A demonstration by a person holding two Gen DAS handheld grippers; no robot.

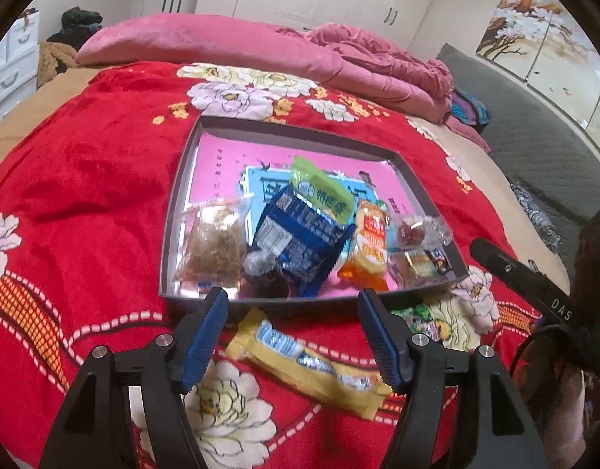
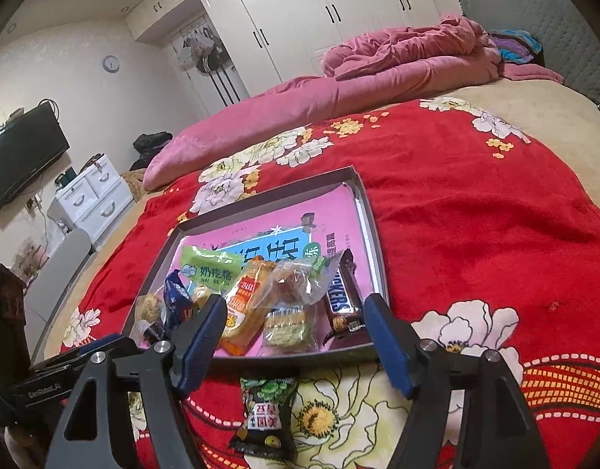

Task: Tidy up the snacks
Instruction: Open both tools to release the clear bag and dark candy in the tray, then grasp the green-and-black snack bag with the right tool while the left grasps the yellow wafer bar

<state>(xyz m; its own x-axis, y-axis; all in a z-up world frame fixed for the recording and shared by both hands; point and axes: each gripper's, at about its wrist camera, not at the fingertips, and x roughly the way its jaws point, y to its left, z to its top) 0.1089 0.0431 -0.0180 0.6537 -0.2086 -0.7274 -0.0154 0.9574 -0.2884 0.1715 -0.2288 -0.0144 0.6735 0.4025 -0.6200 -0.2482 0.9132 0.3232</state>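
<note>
Shallow grey tray (image 1: 182, 179) with a pink printed liner, set on a red floral blanket (image 1: 85, 179) across a bed. Crowded into the tray's near end: clear bag of brown crumbly snack (image 1: 212, 248), blue packet (image 1: 303, 242) propped aslant under a green packet (image 1: 323, 191), orange packet (image 1: 372, 244) lying lengthwise front to back, small clear-wrapped sweets (image 1: 419, 230), and a brown Snickers bar (image 2: 341, 299) along the right wall, long axis running toward the far rim.

Outside the tray, just beside its near wall: long yellow wrapped bar (image 1: 307, 363) lying flat on the blanket, slanting from upper left to lower right; small dark green-topped packet (image 2: 266, 410), upright in view, long axis pointing toward the tray.

Left gripper (image 1: 292, 305) spread wide above the yellow bar, gripping nothing. Right gripper (image 2: 296, 312) likewise parted over the dark packet, empty.
</note>
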